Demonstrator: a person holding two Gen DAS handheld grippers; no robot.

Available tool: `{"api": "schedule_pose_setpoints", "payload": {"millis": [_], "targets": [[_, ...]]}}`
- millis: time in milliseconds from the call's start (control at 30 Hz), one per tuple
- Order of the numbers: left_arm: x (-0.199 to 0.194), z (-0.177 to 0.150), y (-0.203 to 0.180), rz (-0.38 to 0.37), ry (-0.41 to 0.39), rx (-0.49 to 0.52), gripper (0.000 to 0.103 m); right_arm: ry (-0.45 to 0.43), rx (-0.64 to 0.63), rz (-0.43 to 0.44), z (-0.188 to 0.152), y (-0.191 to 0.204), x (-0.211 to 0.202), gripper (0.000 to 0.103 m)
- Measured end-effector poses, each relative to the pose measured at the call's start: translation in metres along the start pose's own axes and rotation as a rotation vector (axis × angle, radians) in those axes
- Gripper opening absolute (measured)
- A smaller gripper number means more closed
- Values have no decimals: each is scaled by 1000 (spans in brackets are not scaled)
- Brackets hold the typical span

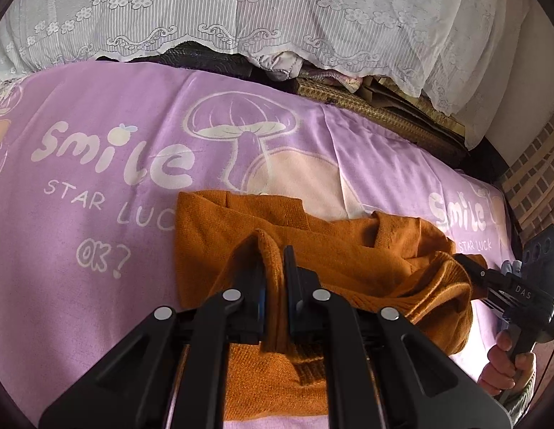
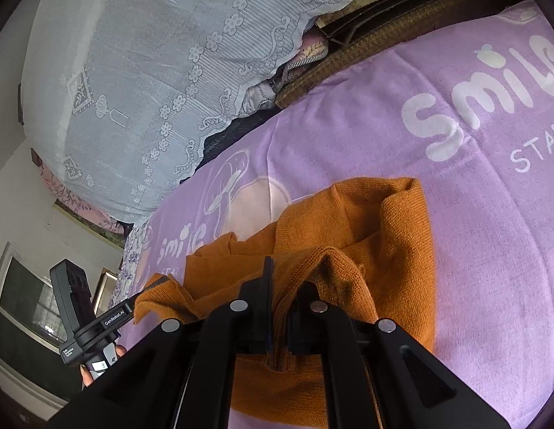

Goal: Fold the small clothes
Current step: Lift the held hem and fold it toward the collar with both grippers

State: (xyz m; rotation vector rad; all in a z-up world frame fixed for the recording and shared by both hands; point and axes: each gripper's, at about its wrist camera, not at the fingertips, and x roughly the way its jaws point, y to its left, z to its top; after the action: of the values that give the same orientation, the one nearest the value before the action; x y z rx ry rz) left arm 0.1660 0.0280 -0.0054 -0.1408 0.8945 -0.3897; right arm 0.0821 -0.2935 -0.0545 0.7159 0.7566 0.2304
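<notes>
orange sweater (image 1: pixel 241 228) lies crosswise on the purple blanket (image 1: pixel 98 125), each hand-held gripper clamping its hem.

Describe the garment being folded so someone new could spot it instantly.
Find the purple blanket printed with "Smile" and a mushroom. Lying on it is an orange knit sweater, the only garment there, pinched at both ends by the left gripper and right gripper.

Blanket (image 1: pixel 98 107), large print: "Smile", seen more than once
Blanket, under it: "STAR LUCK"
Blanket, lower left in the left wrist view: "OK?"
Right gripper (image 1: pixel 466 268), on its body: "DAS"
Left gripper (image 2: pixel 159 282), on its body: "GenRobot.AI"
Left gripper, small label lower down: too small to read
</notes>
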Motion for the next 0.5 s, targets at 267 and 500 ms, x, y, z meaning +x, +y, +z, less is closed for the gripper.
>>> {"api": "schedule_pose_setpoints", "payload": {"millis": [267,500], "targets": [[25,8,15,41,-22,-44,8,1,52,-22,14,-24,23,6],[52,8,24,90,13,-64,11,16,109,2,19,-42,39,9]]}}
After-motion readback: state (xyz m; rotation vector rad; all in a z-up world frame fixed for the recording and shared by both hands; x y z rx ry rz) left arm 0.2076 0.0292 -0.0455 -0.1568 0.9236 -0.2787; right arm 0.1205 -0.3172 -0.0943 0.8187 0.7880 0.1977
